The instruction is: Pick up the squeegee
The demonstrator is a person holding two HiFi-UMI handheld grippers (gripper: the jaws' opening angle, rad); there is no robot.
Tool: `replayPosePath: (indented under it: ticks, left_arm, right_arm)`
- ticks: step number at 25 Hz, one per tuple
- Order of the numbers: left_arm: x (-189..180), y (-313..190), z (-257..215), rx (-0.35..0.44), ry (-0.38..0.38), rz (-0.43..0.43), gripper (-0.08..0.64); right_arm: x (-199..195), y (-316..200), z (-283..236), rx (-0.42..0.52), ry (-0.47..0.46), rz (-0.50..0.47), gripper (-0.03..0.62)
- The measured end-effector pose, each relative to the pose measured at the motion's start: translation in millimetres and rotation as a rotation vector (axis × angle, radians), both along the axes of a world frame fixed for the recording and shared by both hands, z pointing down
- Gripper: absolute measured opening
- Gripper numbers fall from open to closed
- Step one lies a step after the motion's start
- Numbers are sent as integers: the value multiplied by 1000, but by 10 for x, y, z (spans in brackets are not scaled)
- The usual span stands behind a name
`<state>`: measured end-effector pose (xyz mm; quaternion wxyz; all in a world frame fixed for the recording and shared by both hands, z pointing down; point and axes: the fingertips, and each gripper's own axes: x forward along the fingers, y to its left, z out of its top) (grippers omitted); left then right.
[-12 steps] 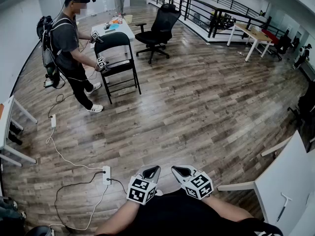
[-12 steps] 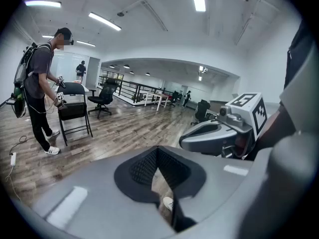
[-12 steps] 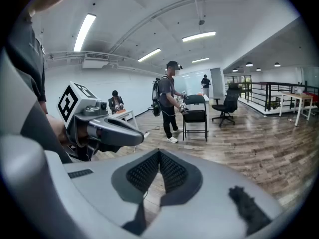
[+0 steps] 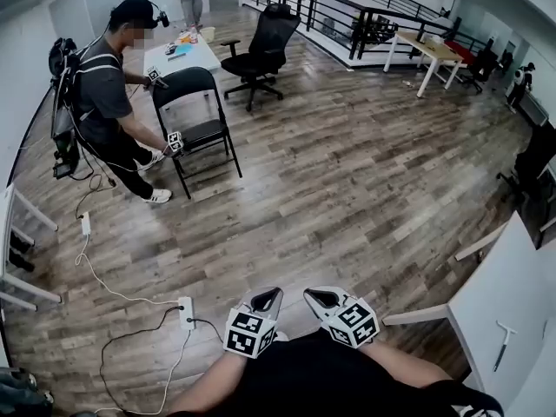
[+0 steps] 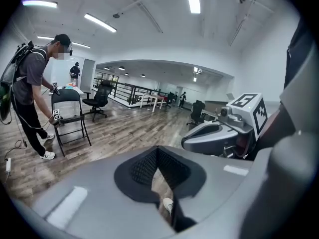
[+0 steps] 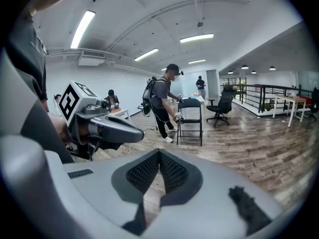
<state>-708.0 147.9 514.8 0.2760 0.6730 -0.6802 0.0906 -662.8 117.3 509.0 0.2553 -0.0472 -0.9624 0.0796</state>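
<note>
While both were clenched on nothing, left tongs (image 4: 268, 299) and right tongs (image 4: 321, 299) hung side by side close to my body, aimed out over the wood floor (image 4: 330, 189). The squeegee (image 4: 502, 346) lay flat on the white tabletop (image 4: 499, 294), well off to my right, its T-shaped head at the far end. My judgement: turn right first, open the right tongs before arriving, come down across the thin handle near its middle, and close squarely. Risk: a slim handle lying flat could skid from a shallow pinch.
</note>
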Motion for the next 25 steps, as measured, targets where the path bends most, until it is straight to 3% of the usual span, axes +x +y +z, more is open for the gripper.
replayPosePath:
  ticks: [13,25]
  left_arm:
    - [479,-331,45,-1,9,161,8]
    - [1295,-731,28,8,-1,240,8]
  right_arm:
    - [546,-237,15,8,11,164,5]
    - [1510,-534,23,16,4,284,5]
